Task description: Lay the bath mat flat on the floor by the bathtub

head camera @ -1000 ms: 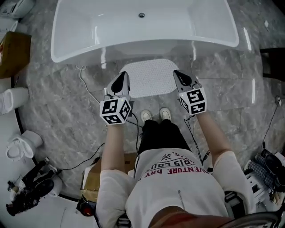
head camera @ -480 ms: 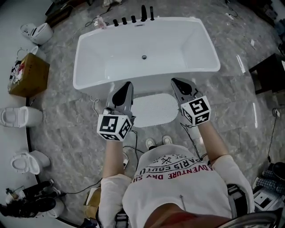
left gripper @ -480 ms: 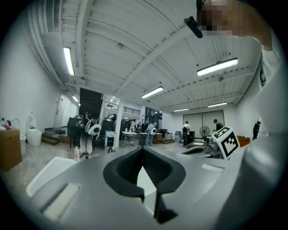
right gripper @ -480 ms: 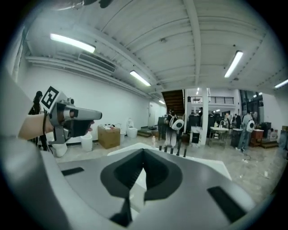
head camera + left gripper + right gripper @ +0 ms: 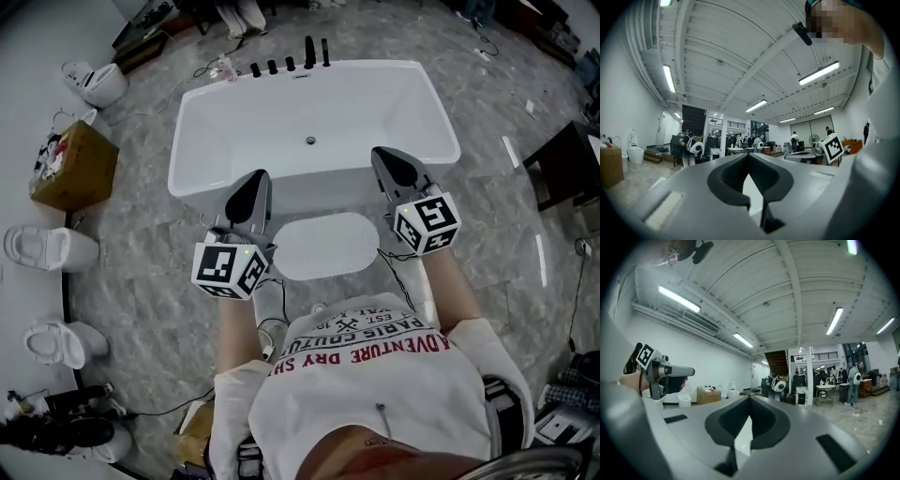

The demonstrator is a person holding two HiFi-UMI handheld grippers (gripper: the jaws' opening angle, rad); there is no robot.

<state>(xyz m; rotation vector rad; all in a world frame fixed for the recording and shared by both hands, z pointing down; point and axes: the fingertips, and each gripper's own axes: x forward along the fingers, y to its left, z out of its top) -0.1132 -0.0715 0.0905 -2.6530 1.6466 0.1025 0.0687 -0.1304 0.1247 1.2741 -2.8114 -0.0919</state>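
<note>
The white bath mat lies flat on the grey marble floor, right in front of the white bathtub. In the head view my left gripper is held up high over the tub's near rim, left of the mat, jaws shut and empty. My right gripper is raised the same way to the right of the mat, shut with nothing in it. Both gripper views look level across a large hall, each with the jaw tips meeting: left gripper, right gripper. The mat is out of both gripper views.
A brown box and white toilets stand along the left wall. Black taps line the tub's far rim. Cables trail on the floor near my feet. A dark cabinet stands right. People stand far off.
Both grippers have risen from just above the mat to well above the tub rim. The head view has pulled back, so the tub and mat look smaller. The mat stays on the floor.
</note>
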